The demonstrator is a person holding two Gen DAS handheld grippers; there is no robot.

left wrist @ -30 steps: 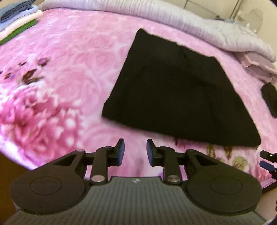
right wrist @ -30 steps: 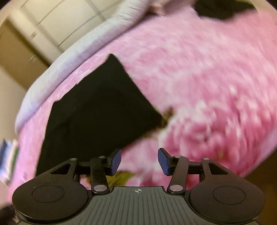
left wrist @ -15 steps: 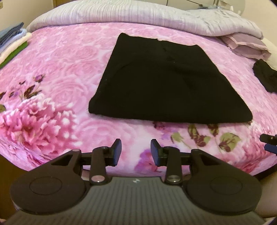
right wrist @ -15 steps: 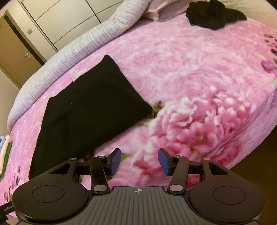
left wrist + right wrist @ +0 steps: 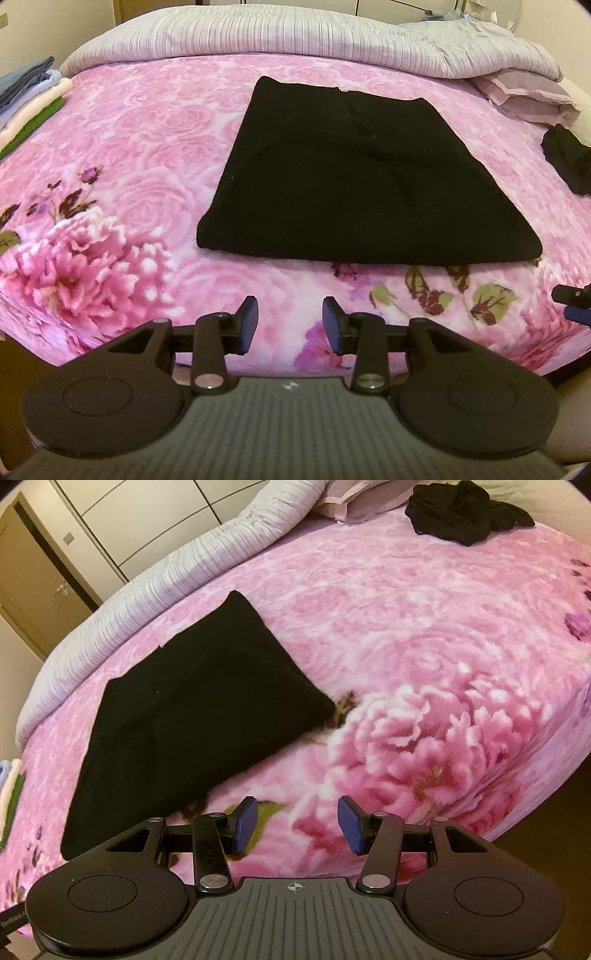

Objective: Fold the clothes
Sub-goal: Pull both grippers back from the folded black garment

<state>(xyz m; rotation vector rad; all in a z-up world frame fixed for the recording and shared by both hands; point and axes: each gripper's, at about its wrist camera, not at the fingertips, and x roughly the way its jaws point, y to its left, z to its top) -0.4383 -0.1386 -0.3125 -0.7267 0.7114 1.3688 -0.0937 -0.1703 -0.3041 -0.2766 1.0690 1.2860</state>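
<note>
A folded black garment [image 5: 362,184] lies flat in the middle of the bed, on a pink floral blanket [image 5: 140,155], its near edge straight and close to the bed's front edge. The left tongs [image 5: 290,325] hang above the blanket just short of that near edge, fingers spread apart with nothing between them. The right tongs [image 5: 297,825] hover over the blanket's large printed flower, beside the garment's near right corner, also spread wide and empty (their blue pads [image 5: 351,829] show clearly in the right wrist view, and a tip of them peeks in at the right margin of the left wrist view).

A second black garment [image 5: 461,513], crumpled, sits well apart near the far right corner of the bed, beside a pale lilac pillow [image 5: 528,98]. A ribbed lilac-grey quilt [image 5: 295,37] is bunched along the far side. At the left edge lies a stack of folded clothes [image 5: 29,107] in blue, cream and green.
</note>
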